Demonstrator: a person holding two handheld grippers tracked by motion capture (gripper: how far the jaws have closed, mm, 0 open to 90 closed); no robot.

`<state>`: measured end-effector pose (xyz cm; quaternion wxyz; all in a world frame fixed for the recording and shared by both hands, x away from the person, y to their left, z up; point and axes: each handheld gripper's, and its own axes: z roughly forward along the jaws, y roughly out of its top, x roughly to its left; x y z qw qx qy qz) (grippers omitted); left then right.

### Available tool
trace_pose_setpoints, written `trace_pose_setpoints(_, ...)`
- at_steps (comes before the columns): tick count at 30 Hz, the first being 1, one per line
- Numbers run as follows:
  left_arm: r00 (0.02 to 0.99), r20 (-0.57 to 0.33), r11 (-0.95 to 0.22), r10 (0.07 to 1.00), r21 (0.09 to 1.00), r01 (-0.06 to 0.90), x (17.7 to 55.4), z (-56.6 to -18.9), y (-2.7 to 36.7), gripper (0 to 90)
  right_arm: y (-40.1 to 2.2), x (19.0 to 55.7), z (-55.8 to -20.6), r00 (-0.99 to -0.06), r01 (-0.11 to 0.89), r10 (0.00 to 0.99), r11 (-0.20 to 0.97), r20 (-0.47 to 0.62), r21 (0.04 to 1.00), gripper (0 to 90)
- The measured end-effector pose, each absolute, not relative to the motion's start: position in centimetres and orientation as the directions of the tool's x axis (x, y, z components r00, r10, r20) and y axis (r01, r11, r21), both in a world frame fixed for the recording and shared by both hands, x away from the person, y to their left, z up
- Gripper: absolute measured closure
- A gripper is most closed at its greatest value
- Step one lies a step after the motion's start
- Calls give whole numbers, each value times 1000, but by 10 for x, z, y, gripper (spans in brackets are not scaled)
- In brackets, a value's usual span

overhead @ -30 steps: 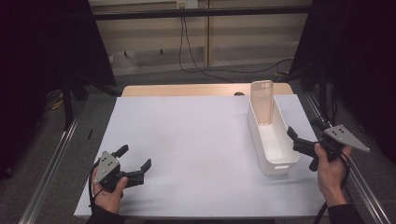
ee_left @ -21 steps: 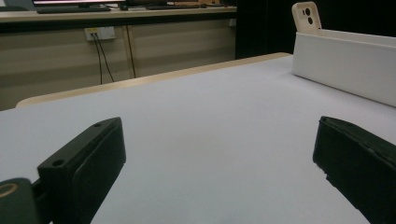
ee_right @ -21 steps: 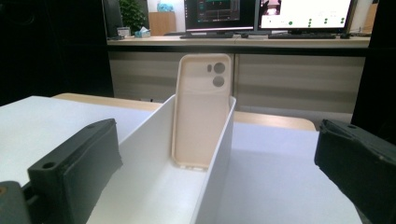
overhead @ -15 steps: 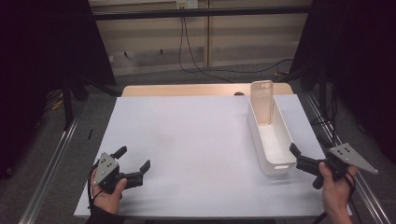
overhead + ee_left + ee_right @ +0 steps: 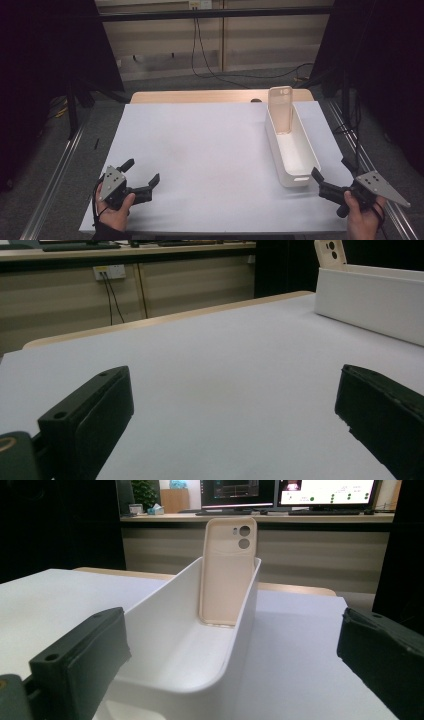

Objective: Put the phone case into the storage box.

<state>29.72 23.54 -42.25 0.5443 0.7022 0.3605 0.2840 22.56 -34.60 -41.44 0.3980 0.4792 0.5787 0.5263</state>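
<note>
Black right claw [image 5: 331, 180] agape beside tray [image 5: 296, 167]

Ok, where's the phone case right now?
In the high view the phone case stands upright at the far end of the white bin, on the table's right side.

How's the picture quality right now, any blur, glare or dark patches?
High view: table evenly lit, surroundings dark, no glare. Left gripper view: near jaws soft, white bin sharp enough. Right gripper view: phone case clear, monitors behind bright.
</note>
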Motion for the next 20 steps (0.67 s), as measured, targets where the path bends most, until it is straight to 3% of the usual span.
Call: trace_pose_setpoints(20, 563, -8, -139, 826, 966, 218, 290, -424, 235, 20, -341, 212, -429, -211, 138, 977, -12, 41, 990, 0)
